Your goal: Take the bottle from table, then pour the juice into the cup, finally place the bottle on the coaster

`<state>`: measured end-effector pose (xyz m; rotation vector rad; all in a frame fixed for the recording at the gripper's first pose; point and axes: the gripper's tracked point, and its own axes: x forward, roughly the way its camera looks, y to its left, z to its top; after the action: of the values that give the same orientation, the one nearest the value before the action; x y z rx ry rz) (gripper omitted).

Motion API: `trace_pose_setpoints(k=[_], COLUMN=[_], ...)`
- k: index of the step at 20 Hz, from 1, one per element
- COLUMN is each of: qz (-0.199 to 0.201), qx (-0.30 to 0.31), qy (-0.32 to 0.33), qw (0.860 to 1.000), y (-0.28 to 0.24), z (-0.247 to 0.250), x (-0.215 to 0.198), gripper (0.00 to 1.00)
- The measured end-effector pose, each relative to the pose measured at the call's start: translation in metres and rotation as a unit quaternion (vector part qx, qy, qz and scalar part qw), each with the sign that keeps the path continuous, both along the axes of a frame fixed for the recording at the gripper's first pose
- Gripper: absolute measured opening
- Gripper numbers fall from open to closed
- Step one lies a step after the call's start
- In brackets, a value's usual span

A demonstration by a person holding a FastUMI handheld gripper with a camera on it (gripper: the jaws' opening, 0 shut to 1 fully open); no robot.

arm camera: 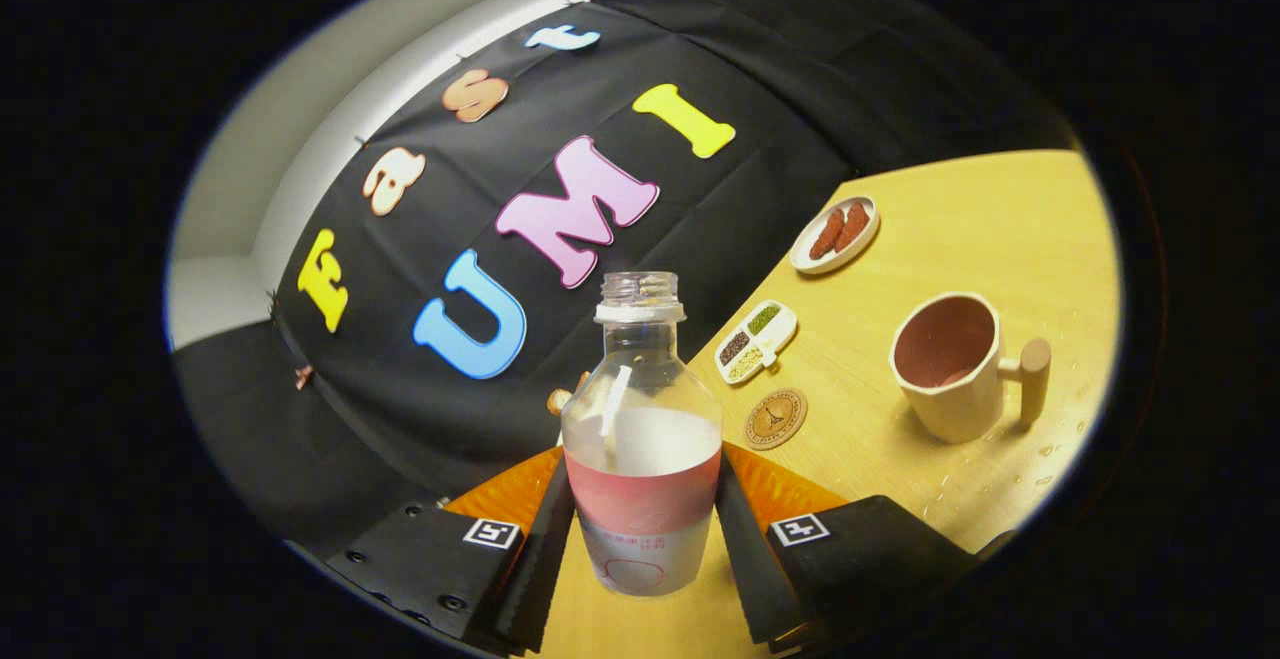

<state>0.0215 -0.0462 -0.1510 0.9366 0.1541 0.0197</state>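
A clear plastic bottle with no cap and a pink and white label band (641, 439) is seen clamped between the two fingers (545, 549) of the gripper (642, 539), one pad pressed against each side of its lower body. The bottle is held upright relative to the fingers, while the scene behind it appears tilted. White liquid fills the bottle to roughly the level of its shoulder, and a white streak is visible on the inside wall above that level.

Beyond the fingers and to the right, a light wooden table (1000, 229) is seen. On it, a cream mug with a pinkish inside and a wooden handle (960, 364) stands upright, well apart from the bottle. Small droplets are scattered on the table around the mug's base. Between the bottle and the mug, nearer the bottle, a round brown coaster with an embossed pattern (776, 419) lies flat. Just beyond the coaster, a small white divided dish holding dark, green and pale grains (756, 341) is seen. Farther back, an oval white plate carrying two reddish-brown pieces (835, 234) sits near the far edge of the table.
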Motion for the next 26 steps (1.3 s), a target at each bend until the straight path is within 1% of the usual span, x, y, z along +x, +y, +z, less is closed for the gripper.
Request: trace_pose_setpoints(k=[2, 6, 11, 14, 18, 26], qz=[-0.005, -0.013, -0.034, -0.041, -0.05, -0.074], qx=[0.041, 0.103, 0.176, 0.219, 0.248, 0.311], qy=[0.005, 0.016, 0.026, 0.032, 0.046, 0.056], qw=[0.999, 0.994, 0.984, 0.974, 0.966, 0.946], y=[-0.005, -0.016, -0.029, -0.03, -0.032, -0.042], z=[-0.008, -0.016, -0.021, -0.027, -0.037, -0.045], x=[0.002, 0.004, 0.008, 0.006, 0.008, 0.018], gripper=[0.75, 0.75, 0.76, 0.75, 0.76, 0.76])
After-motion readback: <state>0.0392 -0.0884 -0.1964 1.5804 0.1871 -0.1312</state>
